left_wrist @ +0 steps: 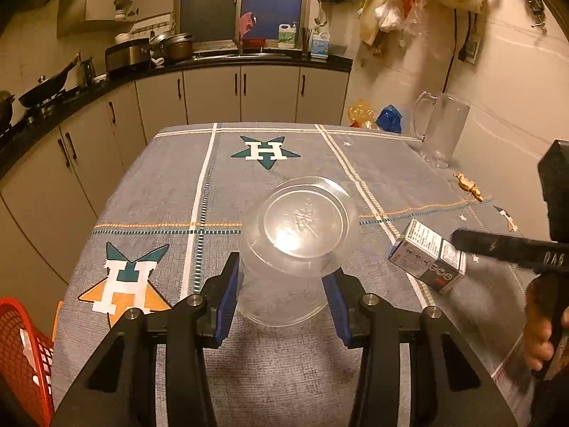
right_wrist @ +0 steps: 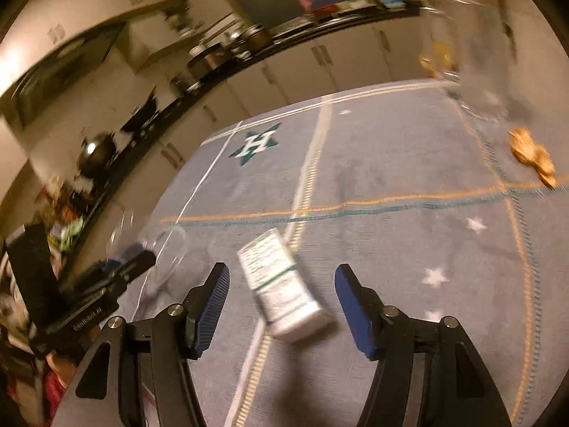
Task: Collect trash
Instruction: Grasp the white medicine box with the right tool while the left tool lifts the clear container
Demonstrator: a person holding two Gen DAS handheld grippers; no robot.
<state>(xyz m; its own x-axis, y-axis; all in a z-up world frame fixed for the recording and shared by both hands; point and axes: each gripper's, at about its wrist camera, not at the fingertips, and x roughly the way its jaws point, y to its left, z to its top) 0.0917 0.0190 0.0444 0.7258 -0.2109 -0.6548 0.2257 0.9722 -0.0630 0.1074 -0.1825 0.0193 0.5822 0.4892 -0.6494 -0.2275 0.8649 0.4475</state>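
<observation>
A clear plastic bowl (left_wrist: 297, 245) is held upside down and tilted between the blue pads of my left gripper (left_wrist: 282, 284), which is shut on it above the grey tablecloth (left_wrist: 177, 185). A small white carton (left_wrist: 428, 261) lies on its side on the cloth to the right. In the right wrist view the carton (right_wrist: 282, 284) lies between the open fingers of my right gripper (right_wrist: 282, 284), which is just above the cloth around it. Brown peel scraps (left_wrist: 469, 186) lie at the far right, also in the right wrist view (right_wrist: 531, 156).
A red basket (left_wrist: 21, 352) stands at the table's left front. A glass jug (left_wrist: 442, 130) stands at the far right corner, with yellow and blue bags (left_wrist: 377, 115) behind it. Kitchen counters (left_wrist: 106, 82) run behind and left. The left gripper shows at the right wrist view's left (right_wrist: 106, 281).
</observation>
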